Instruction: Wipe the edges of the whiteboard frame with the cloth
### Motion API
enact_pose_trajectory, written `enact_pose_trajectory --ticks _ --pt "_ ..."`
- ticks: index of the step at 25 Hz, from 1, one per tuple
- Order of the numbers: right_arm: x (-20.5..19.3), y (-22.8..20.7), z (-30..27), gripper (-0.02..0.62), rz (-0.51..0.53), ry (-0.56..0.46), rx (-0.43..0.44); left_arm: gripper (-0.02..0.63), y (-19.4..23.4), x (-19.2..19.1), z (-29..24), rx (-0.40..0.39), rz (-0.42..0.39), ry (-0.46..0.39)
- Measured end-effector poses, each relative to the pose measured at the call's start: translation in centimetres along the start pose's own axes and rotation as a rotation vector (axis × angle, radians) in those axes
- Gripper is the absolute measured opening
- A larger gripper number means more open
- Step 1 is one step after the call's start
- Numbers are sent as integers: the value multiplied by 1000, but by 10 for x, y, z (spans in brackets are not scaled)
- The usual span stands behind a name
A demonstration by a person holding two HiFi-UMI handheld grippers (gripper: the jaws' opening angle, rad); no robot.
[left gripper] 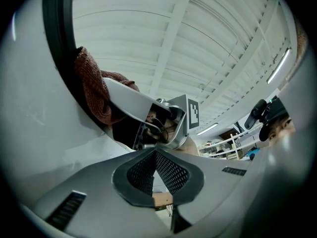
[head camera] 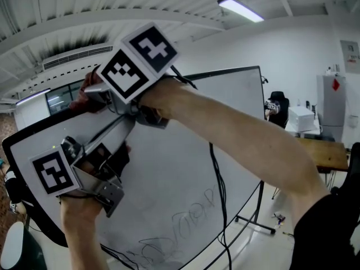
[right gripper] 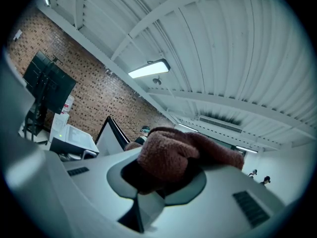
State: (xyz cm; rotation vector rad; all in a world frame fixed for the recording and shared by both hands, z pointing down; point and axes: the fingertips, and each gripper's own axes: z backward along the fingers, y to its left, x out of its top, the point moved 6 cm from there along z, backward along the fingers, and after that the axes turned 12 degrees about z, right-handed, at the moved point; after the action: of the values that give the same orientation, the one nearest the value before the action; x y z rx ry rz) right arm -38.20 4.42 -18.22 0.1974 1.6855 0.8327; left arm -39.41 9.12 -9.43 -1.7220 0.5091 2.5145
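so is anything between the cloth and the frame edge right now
Nothing visible does. The cloth, clamped in the right gripper, looks pressed against the whiteboard's black frame. The left gripper sits lower, clear of that edge.

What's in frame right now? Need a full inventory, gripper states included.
white whiteboard: 1, white with faint marker scribbles, tilted across the head view
black whiteboard frame: 1, black, round the board
reddish-brown fuzzy cloth: 1, reddish-brown, at the frame's upper left edge
black cable: 1, black, hanging in front of the board
ceiling strip lights: at least 2, white, lit, overhead
wooden table: 1, brown, far right
tall white cabinet: 1, white, behind the table
right gripper: 1, grey with marker cube, jaws closed on the cloth
left gripper: 1, grey with marker cube, jaws together, nothing between them
forearms: 2, bare, holding the grippers
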Motion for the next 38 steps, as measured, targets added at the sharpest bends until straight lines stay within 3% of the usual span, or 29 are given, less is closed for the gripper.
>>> enact_pose_trajectory --ticks 11,17,26,38 --pt "-8 -7 -6 78 -24 -7 -25 -12 12 -2 0 -52 28 24" --pt "-45 -37 30 78 -58 -7 -21 -12 26 -25 -53 -107 30 57" --pt "-50 -46 57 78 -85 -21 3 -12 20 -33 -79 -170 53 81" --pt "-67 -61 72 78 -27 -3 25 -12 38 -43 -105 -151 42 69"
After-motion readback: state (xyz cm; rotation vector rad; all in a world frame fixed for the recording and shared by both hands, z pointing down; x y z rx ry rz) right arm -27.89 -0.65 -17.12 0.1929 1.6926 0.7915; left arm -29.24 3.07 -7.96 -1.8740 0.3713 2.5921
